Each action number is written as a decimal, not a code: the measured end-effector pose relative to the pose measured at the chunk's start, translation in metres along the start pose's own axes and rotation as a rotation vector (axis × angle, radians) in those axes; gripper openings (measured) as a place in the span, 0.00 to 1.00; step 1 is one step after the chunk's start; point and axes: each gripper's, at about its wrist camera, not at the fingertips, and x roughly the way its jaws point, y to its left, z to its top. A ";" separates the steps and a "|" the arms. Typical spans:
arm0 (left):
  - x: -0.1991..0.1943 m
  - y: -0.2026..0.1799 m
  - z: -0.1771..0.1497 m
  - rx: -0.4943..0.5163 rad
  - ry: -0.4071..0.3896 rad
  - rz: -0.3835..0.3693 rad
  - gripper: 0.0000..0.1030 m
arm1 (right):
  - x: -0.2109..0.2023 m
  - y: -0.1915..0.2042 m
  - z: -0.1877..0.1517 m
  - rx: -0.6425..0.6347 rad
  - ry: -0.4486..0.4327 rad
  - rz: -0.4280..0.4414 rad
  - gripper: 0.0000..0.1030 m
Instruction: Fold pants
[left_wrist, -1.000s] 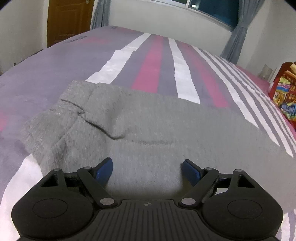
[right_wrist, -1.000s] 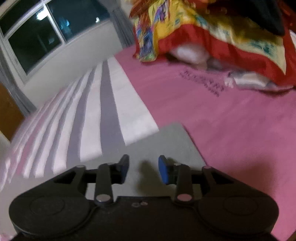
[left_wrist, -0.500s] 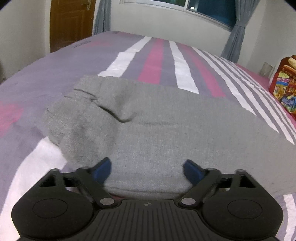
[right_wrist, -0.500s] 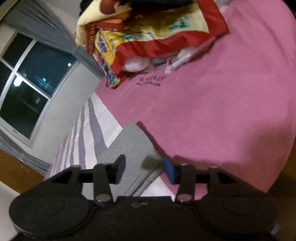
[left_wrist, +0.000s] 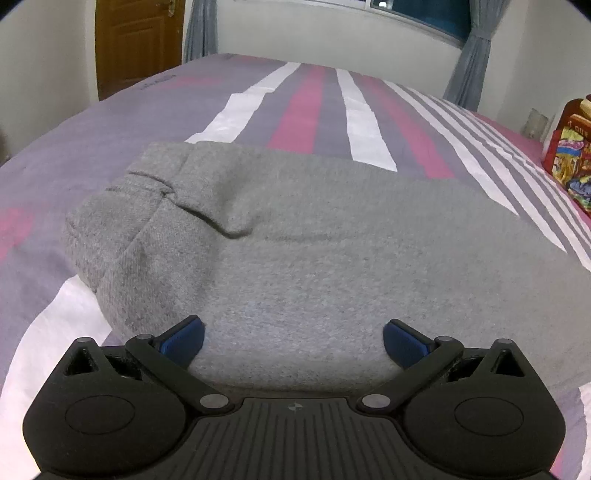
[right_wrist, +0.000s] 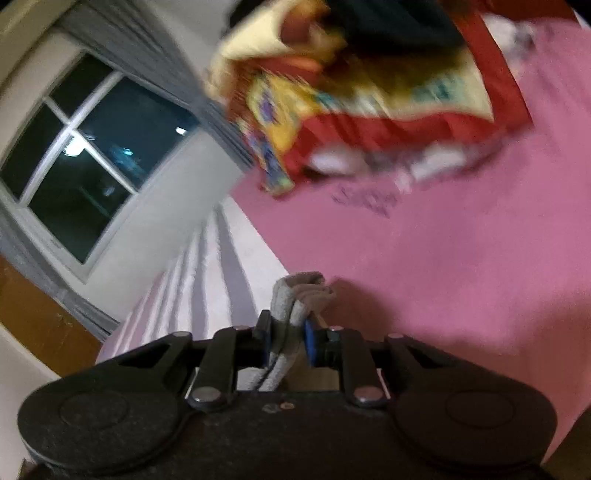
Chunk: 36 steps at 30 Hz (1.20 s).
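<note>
Grey knit pants (left_wrist: 314, 251) lie spread across the striped bed, their bunched waistband end at the left. My left gripper (left_wrist: 293, 338) hovers over the near edge of the pants, its jaws opening wide, and the blue pads (left_wrist: 184, 338) press on nothing. In the right wrist view my right gripper (right_wrist: 286, 338) is closing on a folded grey end of the pants (right_wrist: 295, 295). That cloth sticks up between the blue pads and is pinched there, lifted off the pink sheet.
The bed cover (left_wrist: 306, 107) has purple, pink and white stripes. A colourful red and yellow quilt pile (right_wrist: 369, 92) lies at the bed's head, also seen at the quilt's edge (left_wrist: 570, 162). A wooden door (left_wrist: 136, 40), a window (right_wrist: 85, 166) and grey curtains stand beyond.
The left jaws spread wider over the pants. The right gripper opened, then shut on the pants' end and lifted it while rolling.
</note>
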 end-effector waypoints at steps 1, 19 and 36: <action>0.001 0.000 0.000 0.000 -0.002 0.001 1.00 | 0.004 -0.006 -0.005 -0.018 0.020 -0.035 0.16; -0.014 -0.194 -0.017 0.083 -0.077 -0.314 0.99 | 0.052 0.163 -0.148 -0.535 0.256 0.093 0.27; 0.004 -0.149 -0.018 0.232 -0.073 -0.096 1.00 | 0.071 0.055 -0.068 -0.423 0.260 -0.173 0.06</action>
